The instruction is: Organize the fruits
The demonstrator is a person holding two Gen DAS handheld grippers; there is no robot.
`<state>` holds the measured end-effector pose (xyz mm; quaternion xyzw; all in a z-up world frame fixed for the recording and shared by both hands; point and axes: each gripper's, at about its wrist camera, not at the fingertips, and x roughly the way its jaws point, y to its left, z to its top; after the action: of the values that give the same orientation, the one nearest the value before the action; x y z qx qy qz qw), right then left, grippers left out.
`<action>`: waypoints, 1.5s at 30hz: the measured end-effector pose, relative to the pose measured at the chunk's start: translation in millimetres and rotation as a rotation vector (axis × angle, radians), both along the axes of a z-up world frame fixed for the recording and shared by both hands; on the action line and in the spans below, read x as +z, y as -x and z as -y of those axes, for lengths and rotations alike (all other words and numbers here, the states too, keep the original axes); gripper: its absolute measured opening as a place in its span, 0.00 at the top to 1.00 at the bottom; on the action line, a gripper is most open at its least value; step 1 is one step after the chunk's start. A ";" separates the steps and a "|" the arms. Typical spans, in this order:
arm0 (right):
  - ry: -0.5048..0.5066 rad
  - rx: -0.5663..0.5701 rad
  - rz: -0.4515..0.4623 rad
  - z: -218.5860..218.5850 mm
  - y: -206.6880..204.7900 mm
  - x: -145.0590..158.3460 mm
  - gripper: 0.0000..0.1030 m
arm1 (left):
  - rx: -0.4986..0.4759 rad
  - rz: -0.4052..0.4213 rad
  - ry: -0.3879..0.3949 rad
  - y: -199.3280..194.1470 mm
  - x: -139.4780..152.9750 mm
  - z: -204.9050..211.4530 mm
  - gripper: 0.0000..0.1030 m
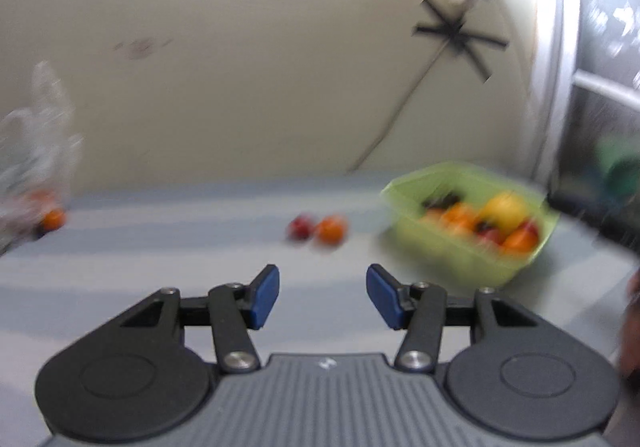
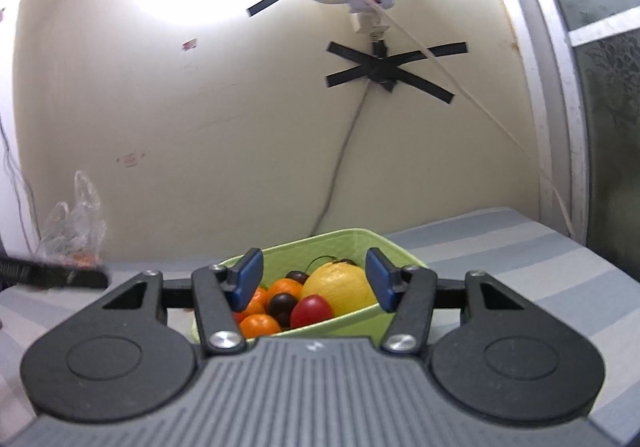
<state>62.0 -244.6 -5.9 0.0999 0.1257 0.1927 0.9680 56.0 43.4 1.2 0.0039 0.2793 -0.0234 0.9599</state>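
We hold the left gripper [image 1: 322, 295] open and empty over the striped table [image 1: 160, 267]; a red fruit [image 1: 299, 227] and an orange [image 1: 330, 230] lie touching ahead. Our right gripper [image 2: 315, 279], open and empty, faces the green basket [image 2: 340, 243] of fruit.

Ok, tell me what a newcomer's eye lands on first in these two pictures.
First the green bin heaped with fruit, a big yellow one on top, just beyond the open right gripper. Next, the black tape cross pinning a cable to the cream wall above it. In the blurred left view, a red fruit and an orange one sit side by side on the striped cloth, ahead of the open left gripper.
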 end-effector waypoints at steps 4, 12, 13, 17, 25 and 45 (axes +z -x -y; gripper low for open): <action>0.020 0.077 0.019 -10.5 9.7 2.1 0.53 | 0.072 -0.033 -0.035 19.9 -17.7 -25.1 0.52; 0.009 0.325 -0.160 -54.1 43.1 -0.5 0.52 | 0.100 -0.054 0.041 25.6 -39.6 -42.5 0.52; 0.016 0.334 -0.184 -60.9 46.6 -2.4 0.52 | 0.097 -0.054 0.046 26.6 -42.6 -42.0 0.52; 0.035 0.333 -0.226 -79.8 51.7 -6.4 0.52 | 0.094 -0.021 0.045 33.6 -41.6 -40.9 0.47; 0.094 0.235 -0.227 -93.7 53.5 -13.8 0.52 | 0.094 0.017 0.077 39.8 -42.0 -44.1 0.47; 0.062 0.174 -0.210 -84.9 57.4 -13.9 0.48 | 0.095 0.066 0.061 45.8 -40.1 -40.7 0.44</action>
<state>4.5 -159.7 -19.8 0.0783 0.2406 0.2606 0.9317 10.1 84.1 -38.9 -0.0376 0.2466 0.0137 0.9683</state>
